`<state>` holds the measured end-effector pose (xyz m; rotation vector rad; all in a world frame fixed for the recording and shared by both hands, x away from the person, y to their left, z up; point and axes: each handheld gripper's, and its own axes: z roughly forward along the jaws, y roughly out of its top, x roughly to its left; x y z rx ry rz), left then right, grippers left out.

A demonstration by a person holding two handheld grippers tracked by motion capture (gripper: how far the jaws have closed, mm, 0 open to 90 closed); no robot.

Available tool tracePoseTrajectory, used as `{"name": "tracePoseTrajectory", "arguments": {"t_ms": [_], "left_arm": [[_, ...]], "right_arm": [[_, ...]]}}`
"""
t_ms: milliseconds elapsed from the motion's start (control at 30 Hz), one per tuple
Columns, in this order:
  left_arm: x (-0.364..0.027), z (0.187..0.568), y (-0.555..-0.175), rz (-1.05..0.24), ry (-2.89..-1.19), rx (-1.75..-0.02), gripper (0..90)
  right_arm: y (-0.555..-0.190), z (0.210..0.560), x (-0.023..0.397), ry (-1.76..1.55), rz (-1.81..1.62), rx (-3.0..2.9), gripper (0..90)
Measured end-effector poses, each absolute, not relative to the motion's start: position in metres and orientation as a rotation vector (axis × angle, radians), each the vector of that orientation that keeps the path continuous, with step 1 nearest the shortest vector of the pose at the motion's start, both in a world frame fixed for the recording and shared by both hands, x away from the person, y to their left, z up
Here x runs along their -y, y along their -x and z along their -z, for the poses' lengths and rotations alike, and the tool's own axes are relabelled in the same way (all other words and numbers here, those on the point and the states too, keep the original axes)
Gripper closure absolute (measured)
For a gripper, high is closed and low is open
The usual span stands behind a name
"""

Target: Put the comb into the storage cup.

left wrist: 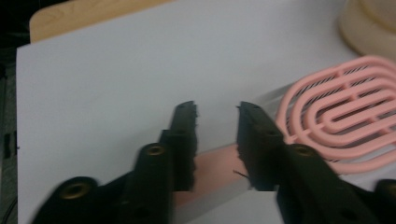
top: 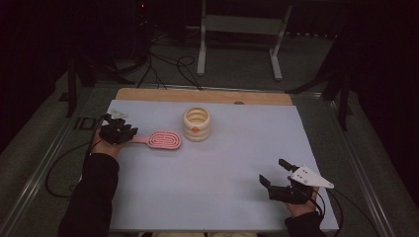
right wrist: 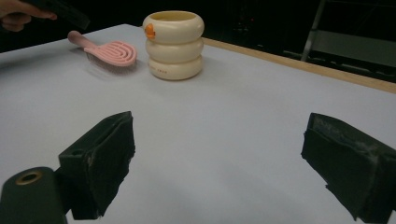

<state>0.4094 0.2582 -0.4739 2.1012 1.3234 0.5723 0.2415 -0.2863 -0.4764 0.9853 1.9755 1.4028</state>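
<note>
At far left of the table (top: 207, 197), my left gripper (top: 129, 134) has its jaws set either side of the pink brush's (top: 160, 139) handle; in the left gripper view (left wrist: 215, 108) the handle lies between the pads, which look clamped on it, though blur keeps me from confirming contact. I judge the handle was chosen because it is the narrow, graspable end, leaving the looped head free. Brush lies flat, head pointing right, just beside the cream holder (top: 196, 123). Holder stands upright, mouth open upward; I see nothing in it, though its depth is hidden. My right gripper (top: 274, 173) waits near right, jaws wide apart, holding nothing, well clear of both items.
</note>
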Motion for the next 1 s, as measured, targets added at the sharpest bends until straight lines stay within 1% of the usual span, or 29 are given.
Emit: {"name": "tracePoseTrajectory", "arguments": {"t_ms": [33,67,100,167,233,433,467,633,733,1000], "left_arm": [[-0.258,0.474,-0.409,-0.572,-2.101,-1.323,77.0],[-0.255,0.481,-0.415,-0.546,-2.13,-1.337,88.8],[-0.253,0.483,-0.416,-0.54,-2.134,-1.338,89.9],[-0.253,0.483,-0.416,-0.54,-2.134,-1.338,90.0],[-0.246,0.487,-0.421,-0.541,-2.186,-1.342,90.0],[-0.242,0.489,-0.423,-0.525,-2.194,-1.351,90.0],[-0.234,0.494,-0.426,-0.517,-2.235,-1.365,90.0],[-0.234,0.495,-0.427,-0.501,-2.254,-1.381,90.0],[-0.234,0.493,-0.425,-0.491,-2.286,-1.371,90.0],[-0.23,0.486,-0.417,-0.484,-2.301,-1.318,89.8]], "right_arm": [[-0.242,0.476,0.286,-0.985,-1.403,-1.975,9.3],[-0.242,0.476,0.287,-0.987,-1.403,-1.975,9.3],[-0.242,0.476,0.287,-0.987,-1.404,-1.974,9.3],[-0.242,0.477,0.287,-0.988,-1.403,-1.975,9.3],[-0.242,0.477,0.287,-0.987,-1.403,-1.976,9.3],[-0.242,0.477,0.286,-0.988,-1.403,-1.977,9.3],[-0.242,0.477,0.286,-0.988,-1.403,-1.977,9.3],[-0.242,0.476,0.288,-0.986,-1.407,-1.971,9.3],[-0.242,0.476,0.288,-0.989,-1.408,-1.971,9.3],[-0.242,0.476,0.287,-0.986,-1.403,-1.975,9.3]]}}
